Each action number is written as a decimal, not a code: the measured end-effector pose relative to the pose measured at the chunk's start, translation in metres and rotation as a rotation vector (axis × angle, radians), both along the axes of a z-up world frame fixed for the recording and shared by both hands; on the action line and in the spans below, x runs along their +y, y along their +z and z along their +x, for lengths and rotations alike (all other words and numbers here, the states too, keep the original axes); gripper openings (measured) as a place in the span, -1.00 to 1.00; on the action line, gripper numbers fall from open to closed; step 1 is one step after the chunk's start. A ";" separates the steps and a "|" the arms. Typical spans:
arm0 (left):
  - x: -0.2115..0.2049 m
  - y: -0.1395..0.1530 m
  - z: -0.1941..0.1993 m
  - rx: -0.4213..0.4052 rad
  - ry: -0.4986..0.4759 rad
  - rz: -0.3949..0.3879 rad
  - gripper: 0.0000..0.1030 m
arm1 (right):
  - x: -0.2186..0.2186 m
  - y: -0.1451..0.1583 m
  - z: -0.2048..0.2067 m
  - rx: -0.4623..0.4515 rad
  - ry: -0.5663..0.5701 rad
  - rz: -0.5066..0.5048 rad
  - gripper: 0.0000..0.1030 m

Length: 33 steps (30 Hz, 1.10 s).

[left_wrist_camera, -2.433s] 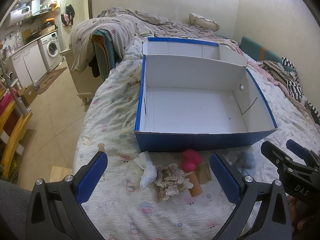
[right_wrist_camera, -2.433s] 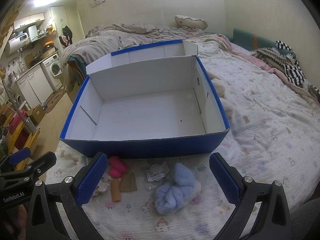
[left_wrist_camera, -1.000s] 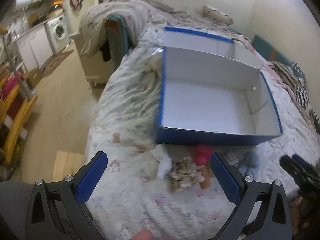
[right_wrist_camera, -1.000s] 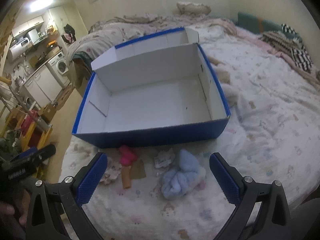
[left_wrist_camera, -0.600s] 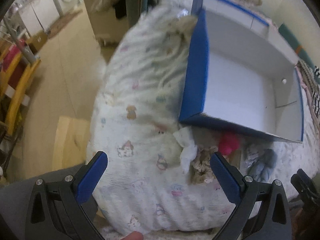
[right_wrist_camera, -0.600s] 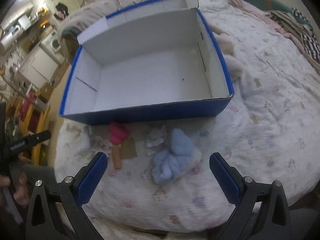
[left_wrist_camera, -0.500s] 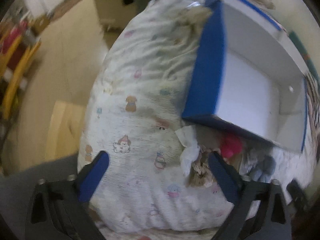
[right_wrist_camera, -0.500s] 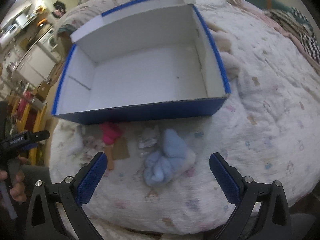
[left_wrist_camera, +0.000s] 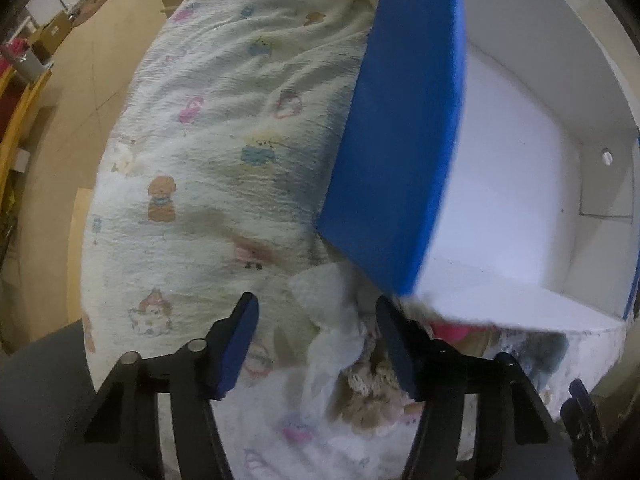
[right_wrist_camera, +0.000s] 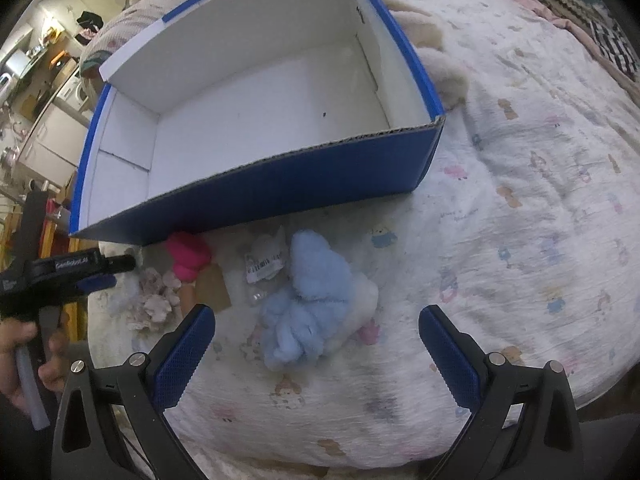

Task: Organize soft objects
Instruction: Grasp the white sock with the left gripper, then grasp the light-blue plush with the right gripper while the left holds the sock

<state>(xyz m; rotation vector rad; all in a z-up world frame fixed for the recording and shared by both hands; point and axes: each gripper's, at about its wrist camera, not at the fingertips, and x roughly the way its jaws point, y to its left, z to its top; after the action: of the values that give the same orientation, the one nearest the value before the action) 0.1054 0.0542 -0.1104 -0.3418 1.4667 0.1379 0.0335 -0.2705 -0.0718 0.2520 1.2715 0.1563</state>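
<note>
Closing our left gripper (left_wrist_camera: 316,344) around the white crumpled cloth (left_wrist_camera: 332,344) near the blue cardboard box (left_wrist_camera: 400,140) corner, pads not yet pressing; right gripper (right_wrist_camera: 316,344) gapes wide above the pale-blue fluffy bundle (right_wrist_camera: 312,300).

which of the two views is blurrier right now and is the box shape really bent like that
Left wrist view: softer, the blue box wall and white cloth between the closing left tongs smeared by motion. Right wrist view: sharper, light blue fluffy item crisp; the box's bowed edges come from fisheye distortion, with dark corners in both views.
</note>
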 end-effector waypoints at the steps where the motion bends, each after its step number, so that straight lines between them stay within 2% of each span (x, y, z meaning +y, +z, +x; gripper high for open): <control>1: 0.001 -0.001 0.001 -0.001 0.004 -0.007 0.07 | 0.000 0.000 0.001 0.000 0.003 -0.005 1.00; 4: 0.002 -0.005 0.005 -0.005 0.013 -0.023 -0.02 | 0.002 -0.001 0.003 -0.001 0.006 -0.011 1.00; 7: 0.002 -0.012 0.005 0.016 0.032 -0.068 -0.03 | 0.005 -0.002 0.006 0.003 0.008 -0.009 1.00; 9: 0.002 -0.016 0.006 0.025 0.034 -0.065 -0.03 | 0.007 -0.002 0.008 -0.002 0.012 -0.015 1.00; 10: 0.002 -0.019 0.004 0.024 0.033 -0.053 -0.09 | 0.006 -0.001 0.007 -0.006 0.010 -0.016 1.00; 13: 0.005 -0.023 0.003 0.020 0.054 -0.054 -0.70 | 0.005 -0.002 0.008 -0.005 0.007 -0.021 1.00; 16: 0.009 -0.018 0.001 -0.014 0.043 -0.048 -0.82 | 0.007 -0.004 0.010 0.000 0.002 -0.026 1.00; 21: 0.005 0.009 -0.002 -0.061 -0.017 0.010 -0.86 | 0.000 -0.008 0.012 0.004 -0.027 -0.028 1.00; 25: 0.007 0.034 -0.017 -0.090 -0.032 -0.008 -0.86 | -0.013 -0.015 0.012 0.031 -0.078 -0.009 1.00; 28: 0.009 0.058 -0.034 -0.123 -0.063 -0.031 -0.86 | -0.020 -0.024 0.013 0.080 -0.099 0.048 1.00; 30: 0.011 0.062 -0.046 -0.135 -0.078 -0.028 -0.86 | -0.020 -0.029 0.015 0.102 -0.093 0.073 1.00; 33: 0.005 0.070 -0.062 -0.123 -0.105 -0.003 -0.86 | -0.012 -0.030 0.020 0.098 -0.068 0.055 1.00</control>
<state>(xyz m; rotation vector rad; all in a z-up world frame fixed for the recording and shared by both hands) 0.0434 0.0594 -0.0409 -0.2707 1.3603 0.0300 0.0532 -0.2823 -0.1022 0.3539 1.3551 0.1219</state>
